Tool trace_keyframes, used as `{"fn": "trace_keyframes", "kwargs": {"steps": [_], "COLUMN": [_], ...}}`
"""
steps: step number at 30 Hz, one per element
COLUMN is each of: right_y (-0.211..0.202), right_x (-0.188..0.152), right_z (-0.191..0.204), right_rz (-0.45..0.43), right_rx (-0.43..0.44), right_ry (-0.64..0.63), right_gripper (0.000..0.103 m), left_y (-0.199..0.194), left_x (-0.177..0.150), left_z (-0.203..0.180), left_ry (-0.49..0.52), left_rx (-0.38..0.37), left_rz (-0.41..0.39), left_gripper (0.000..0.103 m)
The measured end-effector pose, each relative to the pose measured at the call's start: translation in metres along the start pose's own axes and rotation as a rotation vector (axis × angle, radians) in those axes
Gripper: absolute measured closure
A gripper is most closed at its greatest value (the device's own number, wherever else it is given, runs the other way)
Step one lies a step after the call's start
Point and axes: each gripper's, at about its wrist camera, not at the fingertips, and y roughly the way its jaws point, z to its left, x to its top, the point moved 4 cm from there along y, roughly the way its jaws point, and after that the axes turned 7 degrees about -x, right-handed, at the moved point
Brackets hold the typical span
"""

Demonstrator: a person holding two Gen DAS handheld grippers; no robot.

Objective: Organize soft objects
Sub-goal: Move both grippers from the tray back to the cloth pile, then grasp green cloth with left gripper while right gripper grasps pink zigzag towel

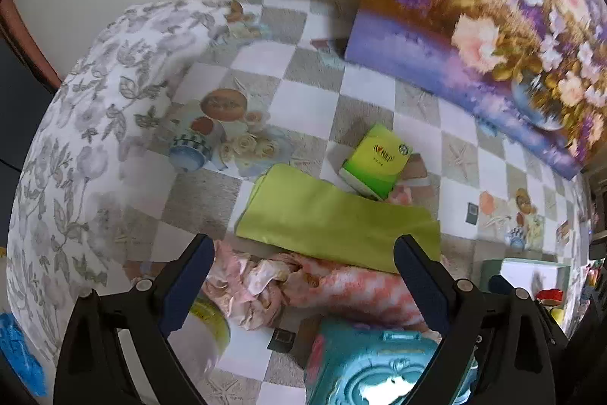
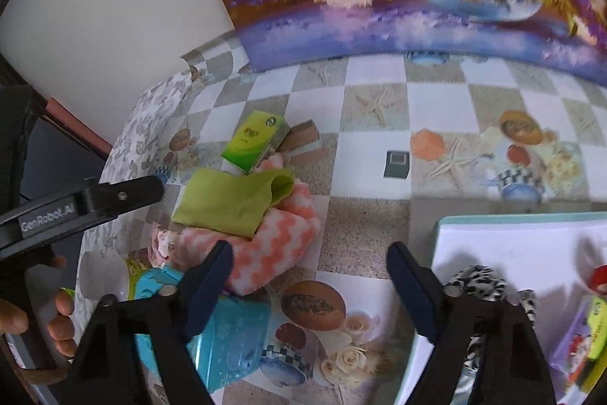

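Observation:
A folded lime-green cloth [image 1: 334, 219] lies on a pink-and-white zigzag cloth [image 1: 353, 287], with a crumpled pale pink cloth [image 1: 254, 283] beside them. My left gripper [image 1: 307, 272] hangs open just above this pile, touching nothing. In the right wrist view the green cloth [image 2: 231, 200] and the zigzag cloth [image 2: 280, 238] sit to the upper left. My right gripper [image 2: 311, 272] is open over the checkered tablecloth [image 2: 364, 200] with nothing between its fingers. Its left finger [image 2: 212, 272] is close to the zigzag cloth's edge.
A green tissue pack [image 1: 375, 162] lies behind the cloths. A teal box [image 1: 379, 363] and a white jar [image 1: 205, 329] stand in front of them. A flower painting [image 1: 493, 25] leans at the back. A white tray [image 2: 523, 245] at the right holds a black-and-white plush [image 2: 478, 283].

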Motion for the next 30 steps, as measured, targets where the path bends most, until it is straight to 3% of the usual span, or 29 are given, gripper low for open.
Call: {"fn": "trace_keyframes", "kwargs": {"steps": [2,4,8,13,15,20,30], "right_y": [0.006,0.012,0.025,0.032,0.033,0.034,0.037], "right_x": [0.000,-0.001,-0.004,-0.006,-0.007,-0.006,-0.006], "right_z": [0.000,0.002,0.005,0.007,0.008,-0.003,-0.016], "right_rz": [0.012,0.024,0.053,0.058,0.052,0.051,0.065], "right_rx": [0.020,0.039,0.078,0.142,0.159,0.151,0.137], "right_ry": [0.008,0.009,0.019,0.048,0.038,0.078,0.119], "right_gripper": [0.023,0.034,0.045,0.079,0.088,0.092,0.092], "left_y": [0.007,0.013,0.024,0.031,0.033,0.039,0.051], "left_x": [0.002,0.003,0.002,0.001,0.002,0.002,-0.006], "left_z": [-0.003,-0.005,-0.006,-0.007,-0.009,-0.014,-0.043], "left_ry": [0.004,0.002,-0.010,-0.025,-0.019,0.009,0.164], "left_rx": [-0.004,-0.028,-0.045,-0.061,-0.059,-0.042,-0.014], "left_rz": [0.016,0.033,0.065,0.089,0.093,0.119,0.170], "left_gripper": [0.007,0.007,0.007,0.007,0.007,0.007,0.007]}}
